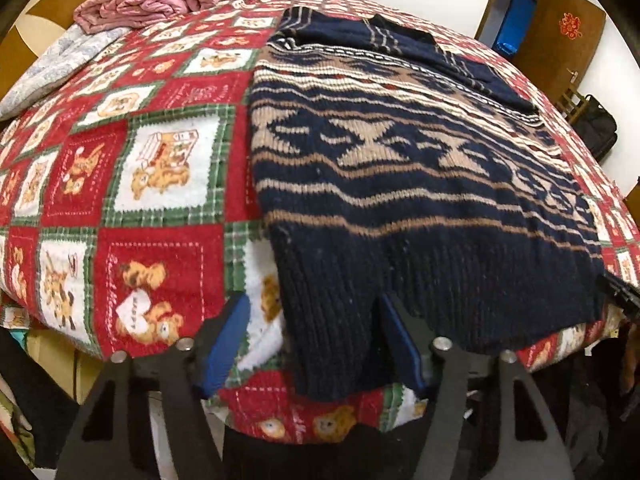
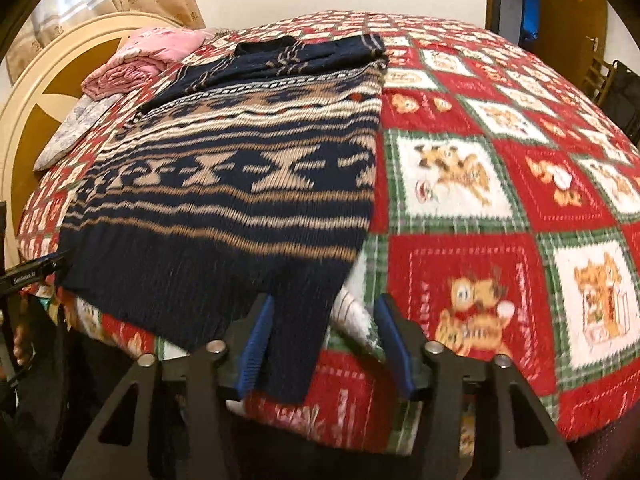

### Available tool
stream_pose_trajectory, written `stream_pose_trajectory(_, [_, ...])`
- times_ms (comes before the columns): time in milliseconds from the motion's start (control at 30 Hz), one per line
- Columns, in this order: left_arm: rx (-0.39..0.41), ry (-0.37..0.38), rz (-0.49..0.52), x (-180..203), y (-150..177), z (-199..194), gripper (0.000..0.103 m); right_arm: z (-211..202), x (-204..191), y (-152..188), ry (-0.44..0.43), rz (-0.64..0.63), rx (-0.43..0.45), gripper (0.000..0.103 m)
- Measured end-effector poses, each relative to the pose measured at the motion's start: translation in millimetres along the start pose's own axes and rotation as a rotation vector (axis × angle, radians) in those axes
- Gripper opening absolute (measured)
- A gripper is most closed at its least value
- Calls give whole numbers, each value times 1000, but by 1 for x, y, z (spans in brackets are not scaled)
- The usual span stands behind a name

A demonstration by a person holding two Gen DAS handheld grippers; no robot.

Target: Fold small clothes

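My knitted sweater [image 1: 420, 184] is navy blue, crossed by tan and cream stripes and a band of tan hourglass motifs on navy; small red diamonds mark an upper band, and its ribbed hem is plain navy. The bedspread [image 1: 132, 184] beneath is a patchwork of red and white squares framed in green plaid, each bearing golden-brown teddy bears. A folded pink quilt [image 1: 148, 0] lies on a pale grey-blue floral pillow [image 1: 52, 68]. The pads [image 1: 224, 344] of my left gripper [image 1: 316, 344] are blue on black fingers; my right gripper [image 2: 326, 344] matches. The headboard [image 2: 48, 92] is cream and golden brown, the door [image 1: 560, 36] brown with a red ornament.
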State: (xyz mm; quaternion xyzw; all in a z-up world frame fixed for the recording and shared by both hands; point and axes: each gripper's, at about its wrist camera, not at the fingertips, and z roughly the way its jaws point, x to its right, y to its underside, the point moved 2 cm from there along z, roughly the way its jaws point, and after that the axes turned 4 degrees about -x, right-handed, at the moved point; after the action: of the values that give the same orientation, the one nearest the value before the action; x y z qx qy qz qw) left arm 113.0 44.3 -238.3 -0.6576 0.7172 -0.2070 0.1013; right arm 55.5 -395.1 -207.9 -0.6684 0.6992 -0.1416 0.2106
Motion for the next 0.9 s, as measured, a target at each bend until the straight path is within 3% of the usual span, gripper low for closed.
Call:
stream_pose_trajectory(67, [-2,-3,5,1,2,-2,58,0,0,2,-20,8,-5,52])
stream_pose_trajectory(300, [-1,-1,1,2,6,-7,49,-21,-8,1,-103,8,55,48])
stream_pose_trajectory(500, [-1,-8,-20,-3,6,-9,49,0,-3,8,-70,26,-65,48])
stream_pose_trajectory(700, [-4,-12,-12,-2,7,-3,51,5,-1,8,-183,73,-25,48])
stream_pose_trajectory(767, [3,-6,-4,-1,7,-3,52,8,-3,9,-176,76,-25,47])
stream_pose_trajectory(900, [-6,19,-14,-4,7,-3,52,6,-7,10,-168,60,-14,29])
